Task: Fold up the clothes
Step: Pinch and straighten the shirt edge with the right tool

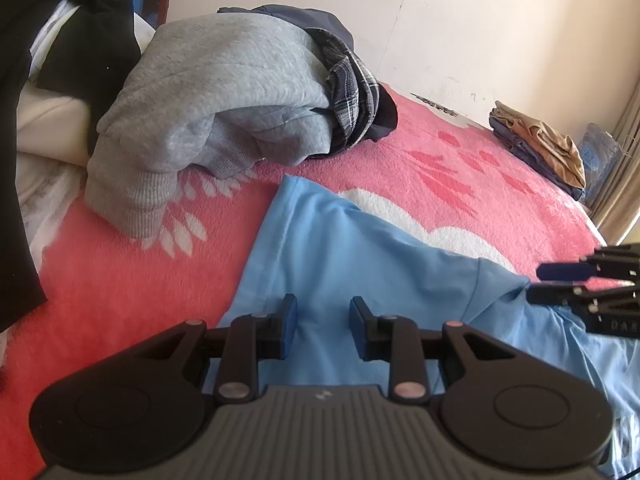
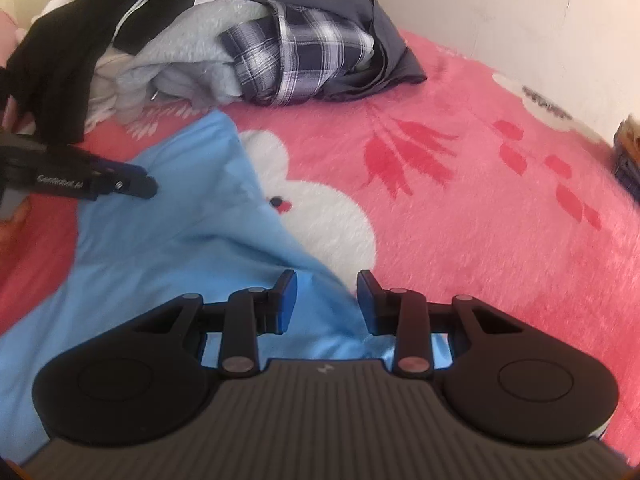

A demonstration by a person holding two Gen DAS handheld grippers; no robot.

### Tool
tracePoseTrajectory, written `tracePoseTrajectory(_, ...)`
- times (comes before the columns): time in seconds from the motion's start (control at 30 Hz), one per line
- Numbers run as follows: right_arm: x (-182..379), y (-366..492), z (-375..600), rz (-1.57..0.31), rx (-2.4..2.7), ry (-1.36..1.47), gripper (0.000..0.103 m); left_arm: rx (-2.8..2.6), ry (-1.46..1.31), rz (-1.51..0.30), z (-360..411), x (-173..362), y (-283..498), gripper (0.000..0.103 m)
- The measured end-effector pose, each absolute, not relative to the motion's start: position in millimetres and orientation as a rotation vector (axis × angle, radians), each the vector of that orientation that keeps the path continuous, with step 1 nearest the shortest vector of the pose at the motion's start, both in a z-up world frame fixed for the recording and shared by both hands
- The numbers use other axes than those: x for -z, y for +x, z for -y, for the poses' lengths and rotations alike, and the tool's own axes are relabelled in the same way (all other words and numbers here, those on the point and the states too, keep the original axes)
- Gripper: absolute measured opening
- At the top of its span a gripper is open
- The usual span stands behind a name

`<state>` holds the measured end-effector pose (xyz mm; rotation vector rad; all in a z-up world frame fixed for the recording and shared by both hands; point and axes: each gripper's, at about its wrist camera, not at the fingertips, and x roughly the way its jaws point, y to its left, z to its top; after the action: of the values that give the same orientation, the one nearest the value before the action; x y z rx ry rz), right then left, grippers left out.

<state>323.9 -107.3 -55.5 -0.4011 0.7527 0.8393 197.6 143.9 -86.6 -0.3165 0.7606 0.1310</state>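
T-shirt lies flat on the blanket, nearest the cameras. Behind it, a heap: sweatshirt at left, plaid shirt tucked against its right side (partly under it). Folded stack sits well apart at the far right, by the wall.

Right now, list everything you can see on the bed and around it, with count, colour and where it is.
T-shirt: one, light blue, spread on the blanket under both grippers.
Blanket: one, pink with white and red print, covering the bed.
Sweatshirt: one, grey, heaped beyond the T-shirt.
Plaid garment: one, navy and white, in the heap beside the sweatshirt.
Dark garment: one, black, at the heap's left.
Folded stack: one, tan over navy, at the far end by the wall.
Left gripper: open, over the T-shirt.
Right gripper: open, over the T-shirt's edge.
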Motion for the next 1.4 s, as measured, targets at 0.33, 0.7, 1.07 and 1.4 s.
tracePoseTrajectory(0.33,69,333,72,-0.852,-0.873,-0.493,0.022,-0.136,-0.332,-0.756,-145,88,198,0.030)
tracePoseTrajectory(0.7,71,361,63,-0.781,-0.631,-0.355,0.003,-0.132,-0.331,-0.747,-146,89,196,0.030)
tracePoseTrajectory(1.07,35,374,180,-0.859,-0.592,0.009,0.034,-0.124,-0.327,-0.753,-147,89,197,0.030)
tracePoseTrajectory(1.4,59,362,182,-0.863,-0.595,-0.103,0.034,-0.129,-0.315,-0.757,-146,89,198,0.030)
